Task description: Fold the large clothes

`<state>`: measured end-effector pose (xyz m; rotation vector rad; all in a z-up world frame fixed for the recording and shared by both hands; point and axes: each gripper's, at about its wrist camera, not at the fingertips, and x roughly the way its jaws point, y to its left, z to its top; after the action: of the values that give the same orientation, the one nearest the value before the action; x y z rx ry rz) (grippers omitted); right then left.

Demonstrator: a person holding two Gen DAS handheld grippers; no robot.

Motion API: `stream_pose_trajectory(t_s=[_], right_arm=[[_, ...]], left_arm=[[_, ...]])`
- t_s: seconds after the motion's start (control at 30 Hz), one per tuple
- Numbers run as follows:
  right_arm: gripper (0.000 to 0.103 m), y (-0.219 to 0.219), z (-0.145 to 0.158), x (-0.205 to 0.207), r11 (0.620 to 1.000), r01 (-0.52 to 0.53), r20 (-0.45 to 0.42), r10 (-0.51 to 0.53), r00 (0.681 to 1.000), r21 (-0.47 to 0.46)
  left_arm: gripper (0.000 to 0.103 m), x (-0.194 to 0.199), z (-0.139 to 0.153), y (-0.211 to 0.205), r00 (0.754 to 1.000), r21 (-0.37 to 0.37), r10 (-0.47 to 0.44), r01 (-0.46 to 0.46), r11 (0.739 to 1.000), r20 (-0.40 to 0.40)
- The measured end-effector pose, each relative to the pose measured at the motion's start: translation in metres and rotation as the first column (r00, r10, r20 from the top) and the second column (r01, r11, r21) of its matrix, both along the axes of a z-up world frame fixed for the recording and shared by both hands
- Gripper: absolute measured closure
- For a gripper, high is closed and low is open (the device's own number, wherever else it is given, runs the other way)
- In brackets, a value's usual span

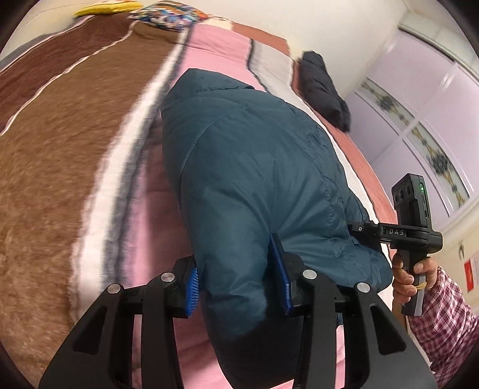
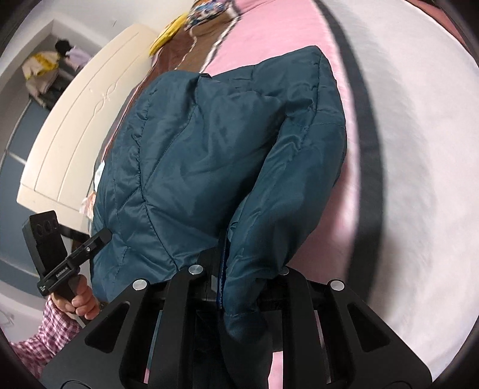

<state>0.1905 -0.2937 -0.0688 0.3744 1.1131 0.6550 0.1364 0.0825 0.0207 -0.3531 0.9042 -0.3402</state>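
Observation:
A teal padded jacket (image 1: 254, 167) hangs lifted over a bed with a pink, brown and white striped blanket (image 1: 74, 149). My left gripper (image 1: 239, 287) is shut on a thick fold of the jacket between its blue pads. My right gripper (image 2: 248, 281) is shut on another edge of the same jacket (image 2: 209, 155), whose cloth drapes over and hides the fingertips. The right gripper also shows in the left wrist view (image 1: 410, 236), hand-held at the jacket's right side. The left gripper's handle shows in the right wrist view (image 2: 57, 254).
A dark folded garment (image 1: 324, 89) lies on the bed's far right. A patterned cloth (image 1: 167, 15) and a yellow item (image 1: 107, 7) lie at the far end. A cream headboard (image 2: 74, 125) stands left; lilac wardrobe doors (image 1: 428, 119) stand right.

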Motion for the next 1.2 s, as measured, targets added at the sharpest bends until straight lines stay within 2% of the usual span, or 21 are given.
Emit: stream_pose_trajectory(t_s=[0.17,0.3,0.4,0.53,0.63,0.73,0.83,1.0,1.13,1.2], right_arm=[[0.087,0.014,-0.003,0.012,1.000,-0.008,-0.003,0.008,1.000,-0.028],[0.085,0.009,-0.009,0.015,1.000,0.025,-0.050,-0.025,0.998,-0.001],[0.078,0.008,-0.009,0.019,0.998,0.059,-0.075,-0.059,0.995,0.002],[0.069,0.006,-0.001,0.016,0.995,0.091,-0.078,-0.095,0.992,-0.049],[0.064,0.008,0.009,0.011,0.991,0.107,-0.069,-0.112,0.991,-0.078],[0.062,0.015,0.025,0.002,0.988,0.114,-0.033,-0.118,0.992,-0.104],[0.060,0.011,0.040,-0.010,0.985,0.134,0.012,-0.133,0.991,-0.110],[0.060,0.008,0.073,-0.036,0.969,0.199,0.127,-0.181,0.975,-0.147],[0.060,0.017,0.092,-0.075,0.964,0.192,0.227,-0.149,0.962,-0.182],[0.060,0.027,0.094,-0.094,0.963,0.178,0.250,-0.126,0.960,-0.201]], left_arm=[[0.062,0.002,-0.009,0.016,0.999,-0.034,0.035,-0.035,0.999,-0.016],[0.062,0.000,-0.010,0.013,0.999,-0.023,0.031,-0.031,0.999,-0.011],[0.061,0.003,-0.008,0.012,0.999,-0.019,0.039,-0.039,0.999,-0.018],[0.058,0.003,-0.007,0.009,0.998,-0.008,0.059,-0.060,0.998,-0.033],[0.050,0.004,-0.005,0.008,0.996,0.039,0.080,-0.078,0.996,-0.049],[0.047,0.000,0.002,0.005,0.994,0.120,0.103,-0.098,0.988,-0.034],[0.041,-0.010,0.019,0.003,0.993,0.180,0.116,-0.118,0.977,0.022],[0.040,-0.023,0.043,0.000,0.989,0.214,0.135,-0.145,0.966,0.062],[0.040,-0.036,0.051,-0.006,0.987,0.257,0.145,-0.158,0.953,0.072],[0.040,-0.044,0.053,-0.009,0.986,0.270,0.150,-0.164,0.949,0.073]])
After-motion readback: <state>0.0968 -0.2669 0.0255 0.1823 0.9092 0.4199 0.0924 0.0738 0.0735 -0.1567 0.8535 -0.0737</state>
